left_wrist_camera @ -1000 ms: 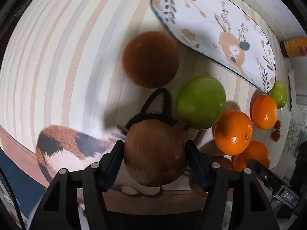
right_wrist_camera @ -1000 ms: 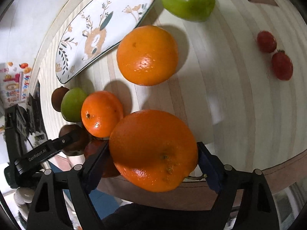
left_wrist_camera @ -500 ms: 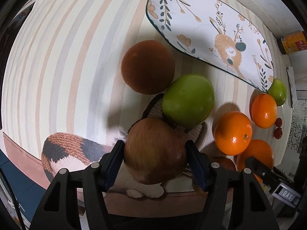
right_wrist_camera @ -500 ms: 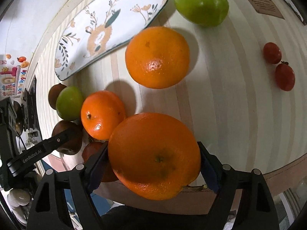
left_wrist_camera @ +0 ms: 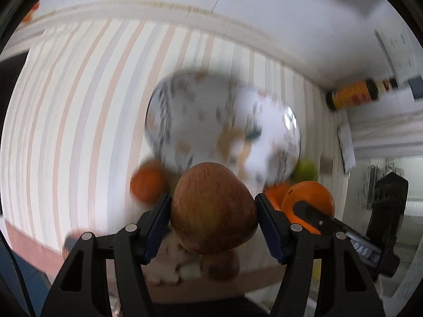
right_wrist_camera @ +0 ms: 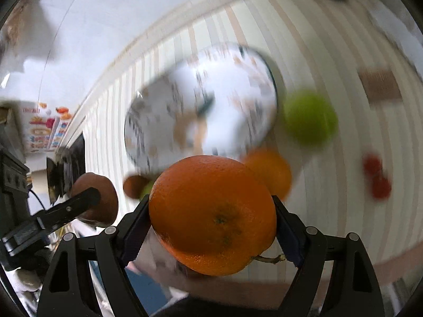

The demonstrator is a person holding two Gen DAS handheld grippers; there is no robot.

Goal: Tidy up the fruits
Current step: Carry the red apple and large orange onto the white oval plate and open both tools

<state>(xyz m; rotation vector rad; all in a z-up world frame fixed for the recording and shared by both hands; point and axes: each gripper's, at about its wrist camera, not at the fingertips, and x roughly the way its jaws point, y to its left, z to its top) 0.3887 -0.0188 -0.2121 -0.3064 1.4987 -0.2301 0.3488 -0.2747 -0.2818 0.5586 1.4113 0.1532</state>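
Above the striped counter (left_wrist_camera: 79, 111) both grippers carry fruit, clear of the others, probably to bring it to the patterned plate (left_wrist_camera: 222, 121) ahead. The left gripper (left_wrist_camera: 212, 218) has its jaws closed on a brownish-red apple (left_wrist_camera: 212, 208); the right gripper (right_wrist_camera: 212, 218) has its jaws wide, pressed on a big orange (right_wrist_camera: 211, 214). Both point steeply down, side by side. More oranges, a green apple (right_wrist_camera: 310, 117) and small red fruits (right_wrist_camera: 376, 175) lie below.

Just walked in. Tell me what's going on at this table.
A person is sorting fruit with a handheld gripper in each hand. The left gripper is clamped on a reddish-brown apple, the right gripper on a large orange, both held above the striped tablecloth. The patterned plate ahead looks empty; a green apple and small red fruits lie on the cloth.
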